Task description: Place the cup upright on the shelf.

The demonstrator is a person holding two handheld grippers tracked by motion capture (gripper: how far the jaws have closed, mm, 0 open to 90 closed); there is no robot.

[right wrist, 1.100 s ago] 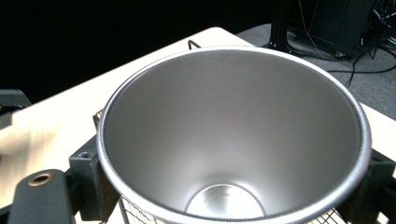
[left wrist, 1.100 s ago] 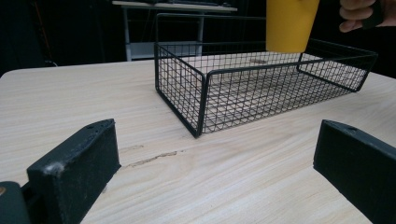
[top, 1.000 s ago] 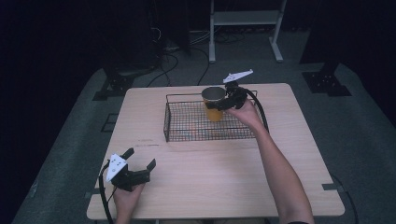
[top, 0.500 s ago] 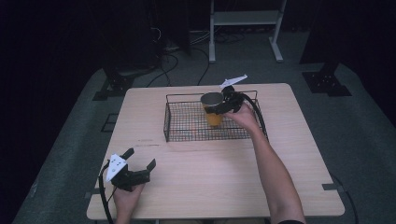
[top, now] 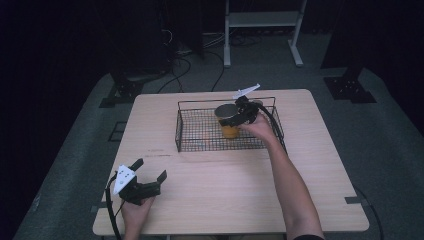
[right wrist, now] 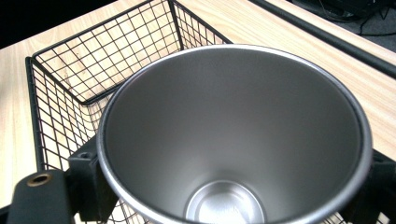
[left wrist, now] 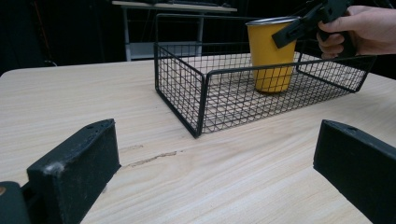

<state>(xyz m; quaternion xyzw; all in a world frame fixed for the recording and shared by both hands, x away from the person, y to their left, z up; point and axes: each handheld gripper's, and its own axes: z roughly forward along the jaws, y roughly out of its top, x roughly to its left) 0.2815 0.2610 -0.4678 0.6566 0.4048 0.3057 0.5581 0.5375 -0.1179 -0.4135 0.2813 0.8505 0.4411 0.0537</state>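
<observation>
Right gripper view reveals cup's (right wrist: 233, 140) steel inside; right gripper (top: 235, 118) grasps its rim in basket (top: 200, 145). Left gripper (top: 150, 181) released wide, near basket.

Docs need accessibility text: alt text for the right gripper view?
A steel-lined cup, empty, seen from above, held at its rim between the right gripper's black jaws. Below it sits a black wire basket on a light wooden table.
</observation>
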